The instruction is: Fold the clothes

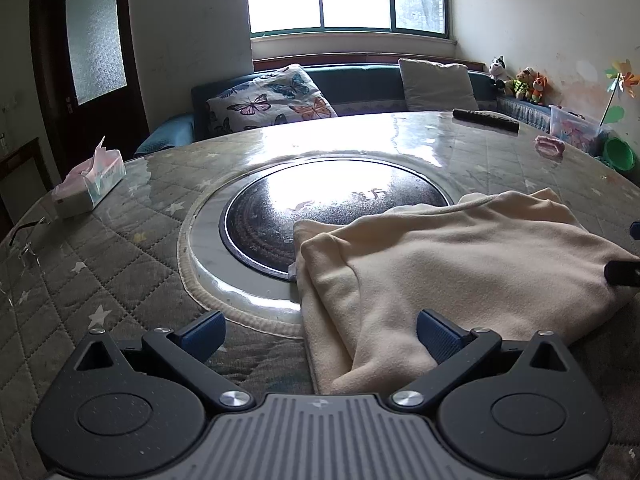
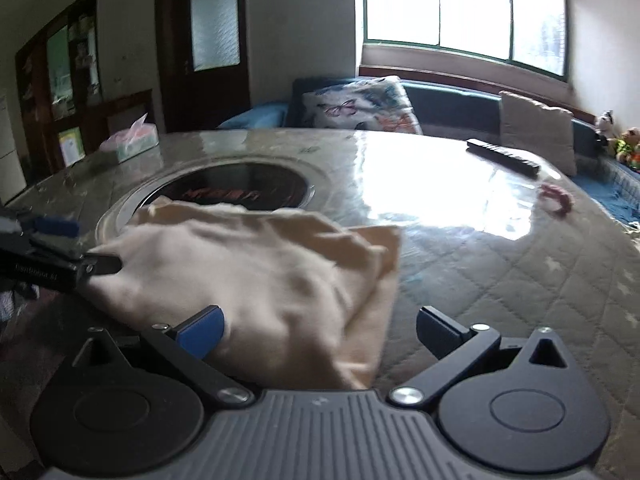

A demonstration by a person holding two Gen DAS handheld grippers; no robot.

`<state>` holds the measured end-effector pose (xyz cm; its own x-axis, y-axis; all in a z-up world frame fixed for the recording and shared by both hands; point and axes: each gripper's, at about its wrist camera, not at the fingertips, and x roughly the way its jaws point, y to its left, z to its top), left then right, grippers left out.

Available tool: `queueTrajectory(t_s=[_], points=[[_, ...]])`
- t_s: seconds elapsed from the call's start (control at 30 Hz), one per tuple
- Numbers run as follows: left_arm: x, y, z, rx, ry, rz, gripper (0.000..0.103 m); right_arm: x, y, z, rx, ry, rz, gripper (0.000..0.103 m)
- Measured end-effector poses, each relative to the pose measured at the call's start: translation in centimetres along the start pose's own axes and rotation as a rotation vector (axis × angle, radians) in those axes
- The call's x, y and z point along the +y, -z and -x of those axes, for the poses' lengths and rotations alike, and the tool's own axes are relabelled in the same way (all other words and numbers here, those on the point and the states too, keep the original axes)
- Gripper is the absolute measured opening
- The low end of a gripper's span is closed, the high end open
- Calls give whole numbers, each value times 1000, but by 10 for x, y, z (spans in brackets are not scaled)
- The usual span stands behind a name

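Now garment (image 1: 440,264) fronts tongs (image 1: 320,334) (agape).

Left gripper (image 1: 320,338): jaws spread wide, both blue pads clear, nothing pinched between them. It points forward and somewhat downward, held low. In the right wrist view it enters from the left edge (image 2: 60,240), dark fingers reaching in level, one blue pad visible on top.

Right gripper (image 2: 318,332): jaws at full spread, pads pressing on nothing. Also tilted downward. The picture is motion-blurred. In the left wrist view only a dark fingertip (image 1: 622,272) shows at the right edge.
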<state>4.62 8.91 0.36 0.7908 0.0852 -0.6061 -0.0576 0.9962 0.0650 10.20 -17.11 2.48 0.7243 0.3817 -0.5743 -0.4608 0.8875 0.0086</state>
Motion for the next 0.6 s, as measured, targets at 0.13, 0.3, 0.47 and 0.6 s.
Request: queueTrajectory(t_s=[0.13,0.3,0.47,0.6], points=[[0,0,-1,2,2,1,103,-17,8,-7,30,32,-39,103],[0,0,-1,4,0,-5,103,-34,6,-3,19,2,-133,103],[-1,1,0,5,-1,-5,103,-41,9,-11,63,37,-108,103],[-2,0,-1,7,0,-9,103,-42,8,-5,39,26,-118,103]])
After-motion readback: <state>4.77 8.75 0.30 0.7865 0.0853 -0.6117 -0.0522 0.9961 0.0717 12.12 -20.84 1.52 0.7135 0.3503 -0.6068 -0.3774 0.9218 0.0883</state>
